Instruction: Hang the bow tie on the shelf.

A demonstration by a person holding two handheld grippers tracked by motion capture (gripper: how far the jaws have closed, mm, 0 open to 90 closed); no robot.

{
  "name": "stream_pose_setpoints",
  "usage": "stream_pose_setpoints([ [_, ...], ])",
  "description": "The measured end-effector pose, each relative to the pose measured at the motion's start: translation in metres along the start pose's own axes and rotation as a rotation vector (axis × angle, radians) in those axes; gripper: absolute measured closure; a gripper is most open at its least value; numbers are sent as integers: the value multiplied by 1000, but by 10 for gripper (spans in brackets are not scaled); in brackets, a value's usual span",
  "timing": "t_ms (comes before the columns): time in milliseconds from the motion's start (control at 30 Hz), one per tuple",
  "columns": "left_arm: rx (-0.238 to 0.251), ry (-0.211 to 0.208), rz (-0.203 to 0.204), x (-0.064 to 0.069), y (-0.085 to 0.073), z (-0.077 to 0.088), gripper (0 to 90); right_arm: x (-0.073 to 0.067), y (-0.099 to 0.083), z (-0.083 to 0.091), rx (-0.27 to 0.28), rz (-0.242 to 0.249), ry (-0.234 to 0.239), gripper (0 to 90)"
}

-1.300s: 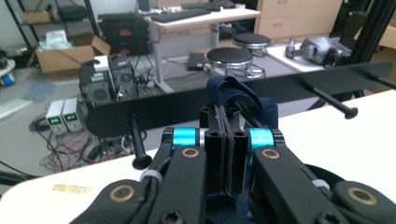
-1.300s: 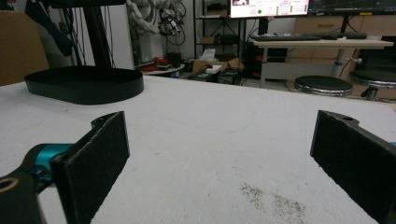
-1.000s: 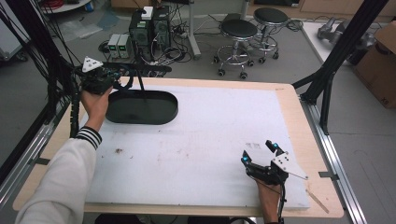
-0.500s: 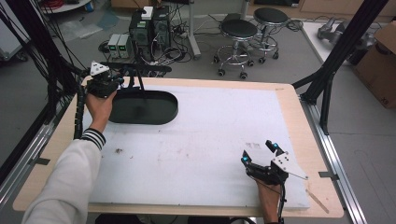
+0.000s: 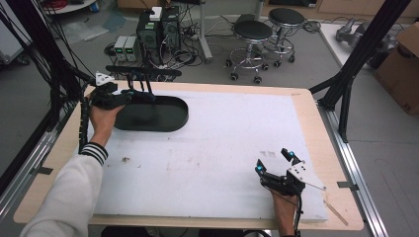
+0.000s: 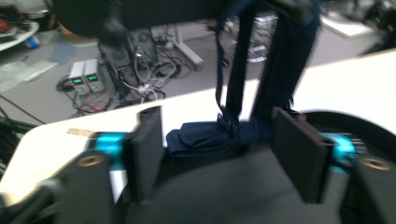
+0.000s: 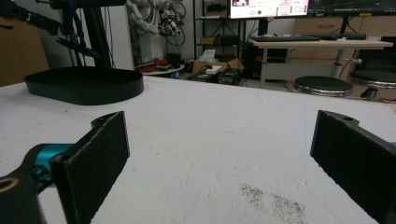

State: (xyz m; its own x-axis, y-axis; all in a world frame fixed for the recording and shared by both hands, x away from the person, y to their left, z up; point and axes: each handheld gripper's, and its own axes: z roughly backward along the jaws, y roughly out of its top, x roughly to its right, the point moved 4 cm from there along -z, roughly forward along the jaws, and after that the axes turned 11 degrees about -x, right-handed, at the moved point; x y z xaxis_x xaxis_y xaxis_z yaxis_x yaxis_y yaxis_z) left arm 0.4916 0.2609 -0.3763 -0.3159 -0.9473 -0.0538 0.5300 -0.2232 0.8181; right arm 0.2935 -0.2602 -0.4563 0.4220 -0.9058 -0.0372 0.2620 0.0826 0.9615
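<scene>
Watching from my station, I saw the left gripper (image 5: 141, 94) at the far left end of the black tray (image 5: 174, 123). Its jaws had just been opening and stood fairly wide. The navy bundle (image 6: 205, 137) lay between them with the pads no longer pressing on it. Two navy straps (image 6: 236, 70) ran up from the bundle toward the black bar (image 5: 143, 73) behind the table's far edge. My worry was those straps: if a jaw caught one as the hand backed away, I judged it could drag the bundle out over the tray's wall or tug the bar. A loosely dropped bundle might also unroll or settle on the rim and slide off. I could not tell whether it sat wholly inside the tray or against its edge, since the gripper hid that corner. The rest of the tray's floor looked bare. The right gripper (image 5: 273, 161) rested on the white mat (image 5: 222, 148) near the front right, well apart, its jaws wide with nothing between them.
</scene>
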Motion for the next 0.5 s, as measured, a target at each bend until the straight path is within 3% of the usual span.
stream_pose_setpoints([
  [67,8,-37,-23,3,-6,6,297,0,0,0,0,8,0,35],
  [100,8,-37,-23,3,-6,6,236,0,0,0,0,8,0,35],
  [133,40,-93,-14,7,-14,13,186,0,0,0,0,10,2,35],
  [167,57,-120,-15,8,-18,18,160,0,0,0,0,8,4,35],
  [233,99,-179,-20,11,-26,27,132,0,0,1,5,-2,8,35],
  [267,99,-179,-20,11,-26,27,123,0,0,1,5,-2,8,35],
  [333,125,-222,-16,14,-35,36,123,0,0,1,6,1,9,35],
  [433,158,-271,-51,23,-50,51,113,1,0,1,10,-1,8,35],
  [500,190,-296,-97,32,-68,67,109,1,0,1,11,-1,8,35],
])
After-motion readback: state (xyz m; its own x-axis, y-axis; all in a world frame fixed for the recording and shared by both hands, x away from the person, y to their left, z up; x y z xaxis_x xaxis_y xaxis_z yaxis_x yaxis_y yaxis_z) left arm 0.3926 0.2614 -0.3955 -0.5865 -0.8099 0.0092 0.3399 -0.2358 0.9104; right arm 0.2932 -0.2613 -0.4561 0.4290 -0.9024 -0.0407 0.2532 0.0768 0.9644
